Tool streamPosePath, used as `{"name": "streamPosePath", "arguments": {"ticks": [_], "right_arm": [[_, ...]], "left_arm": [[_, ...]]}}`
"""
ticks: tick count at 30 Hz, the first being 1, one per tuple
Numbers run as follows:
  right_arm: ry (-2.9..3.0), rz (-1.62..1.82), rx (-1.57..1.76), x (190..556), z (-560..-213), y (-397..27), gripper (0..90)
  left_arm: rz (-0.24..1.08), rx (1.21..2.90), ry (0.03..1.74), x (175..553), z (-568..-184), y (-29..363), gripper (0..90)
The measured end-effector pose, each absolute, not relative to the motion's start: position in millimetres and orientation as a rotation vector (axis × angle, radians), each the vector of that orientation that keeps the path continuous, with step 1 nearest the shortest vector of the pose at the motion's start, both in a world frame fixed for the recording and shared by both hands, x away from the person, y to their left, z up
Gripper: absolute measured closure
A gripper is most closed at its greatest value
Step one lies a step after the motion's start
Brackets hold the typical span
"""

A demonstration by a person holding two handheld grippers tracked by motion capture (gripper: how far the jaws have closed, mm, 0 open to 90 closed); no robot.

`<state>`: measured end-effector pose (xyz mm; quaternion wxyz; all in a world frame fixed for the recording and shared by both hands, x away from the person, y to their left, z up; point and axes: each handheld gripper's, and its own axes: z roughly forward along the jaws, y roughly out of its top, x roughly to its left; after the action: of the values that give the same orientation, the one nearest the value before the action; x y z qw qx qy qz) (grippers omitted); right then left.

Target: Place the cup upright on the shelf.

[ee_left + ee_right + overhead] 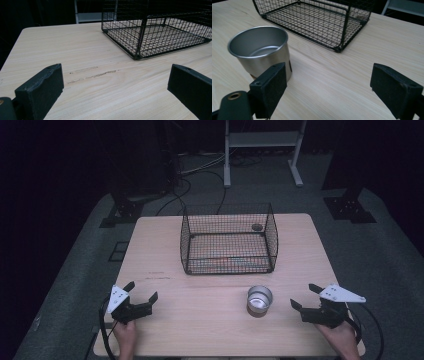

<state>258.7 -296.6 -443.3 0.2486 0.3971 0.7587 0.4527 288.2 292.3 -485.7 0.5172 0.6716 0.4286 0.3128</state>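
In the high view, the person's two hands come in at the near edge of the table (pixel 165 330), each with a gripper. The left gripper (pixel 144 291) stands with its jaws spread and nothing between them. The right gripper (pixel 303 296) is likewise parted and empty, with the metal cup (pixel 260 299) upright just beyond its jaws toward the middle of the table, near but not touching. The wire basket (pixel 228 240) sits farther back, well apart from both grippers.

In the left gripper view, the two black jaws stand wide over bare wood; the basket (pixel 160 30) lies ahead of them, toward the far jaw's side.

In the right gripper view, the jaws gape with only tabletop between them. The cup (pixel 259 50) stands just outside the near jaw, its lower wall partly hidden behind that pad, apparently empty.

My reading is that the cup is not held, and the step in hand looks like an approach to it. A grasp would call for swinging the right gripper sideways until the cup sits between the pads, then closing on its wall.
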Motion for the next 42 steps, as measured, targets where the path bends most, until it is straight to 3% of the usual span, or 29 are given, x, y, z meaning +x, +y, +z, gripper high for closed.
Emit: {"name": "streamPosePath", "arguments": {"ticks": [42], "right_arm": [[2.229,1.233,1.005,255.8,-447.3,-233.1,1.6]], "left_arm": [[0.746,1.605,1.031,287.8,-485.7,292.6,0.0]]}}
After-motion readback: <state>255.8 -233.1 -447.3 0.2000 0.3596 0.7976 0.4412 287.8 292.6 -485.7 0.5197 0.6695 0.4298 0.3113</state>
